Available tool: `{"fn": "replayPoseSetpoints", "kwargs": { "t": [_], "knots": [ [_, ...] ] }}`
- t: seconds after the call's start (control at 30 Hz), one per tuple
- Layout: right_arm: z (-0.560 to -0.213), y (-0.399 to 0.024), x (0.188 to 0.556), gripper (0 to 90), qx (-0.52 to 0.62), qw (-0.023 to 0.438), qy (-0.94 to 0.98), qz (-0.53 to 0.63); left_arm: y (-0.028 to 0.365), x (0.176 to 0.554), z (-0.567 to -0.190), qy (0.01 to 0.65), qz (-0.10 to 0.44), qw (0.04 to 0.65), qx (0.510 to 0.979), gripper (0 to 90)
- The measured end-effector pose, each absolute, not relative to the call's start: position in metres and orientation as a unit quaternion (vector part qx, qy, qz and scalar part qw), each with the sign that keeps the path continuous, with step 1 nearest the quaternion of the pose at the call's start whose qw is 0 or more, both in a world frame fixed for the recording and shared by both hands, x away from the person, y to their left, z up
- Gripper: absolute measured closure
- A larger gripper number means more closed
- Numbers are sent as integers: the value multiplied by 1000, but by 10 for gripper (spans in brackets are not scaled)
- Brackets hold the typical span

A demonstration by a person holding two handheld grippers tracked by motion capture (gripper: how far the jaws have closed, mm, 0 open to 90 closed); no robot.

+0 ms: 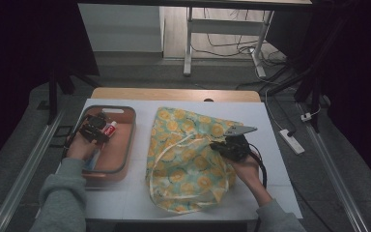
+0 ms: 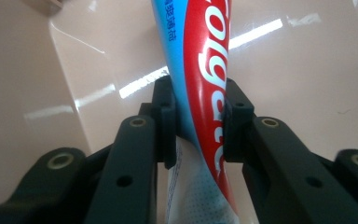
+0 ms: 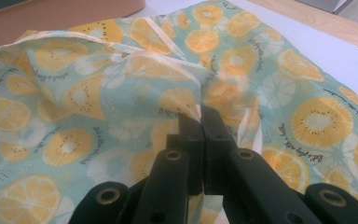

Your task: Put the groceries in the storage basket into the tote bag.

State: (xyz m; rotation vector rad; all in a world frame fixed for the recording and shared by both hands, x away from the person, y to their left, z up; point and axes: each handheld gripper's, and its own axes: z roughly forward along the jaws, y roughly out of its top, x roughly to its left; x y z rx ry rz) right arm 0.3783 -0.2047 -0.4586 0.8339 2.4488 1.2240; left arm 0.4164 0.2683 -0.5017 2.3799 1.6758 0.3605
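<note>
The left gripper [image 2: 200,135] pinches a toothpaste tube [image 2: 205,79] inside the pink bin [image 1: 128,145] at the table's left edge; gripped near its tail, the tube could swing or slip out when lifted. The right gripper [image 3: 200,116], pressed together, pinches the fruit-print bag [image 1: 188,159] at mid-table on white covering [image 1: 270,121], in a dim room with floor cables [image 1: 232,48].

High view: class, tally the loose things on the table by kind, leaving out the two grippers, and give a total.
Trays: 1, the pink tray at the left.
Toothpaste tubes: 1, the toothpaste tube inside that tray.
Cloth bags: 1, the bag with the orange-slice print, at the middle.
Total: 3
</note>
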Motion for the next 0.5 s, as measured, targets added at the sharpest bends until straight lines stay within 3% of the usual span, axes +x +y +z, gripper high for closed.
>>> {"fn": "replayPoseSetpoints", "kwargs": {
  "t": [0.23, 0.5],
  "knots": [
    [-457, -207, 378, 886, 289, 139, 844, 429, 276, 413, -496, 562, 107, 145, 807, 751],
    [-455, -208, 378, 886, 289, 141, 843, 431, 286, 402, -470, 546, 108, 245, 794, 757]
  ]
}}
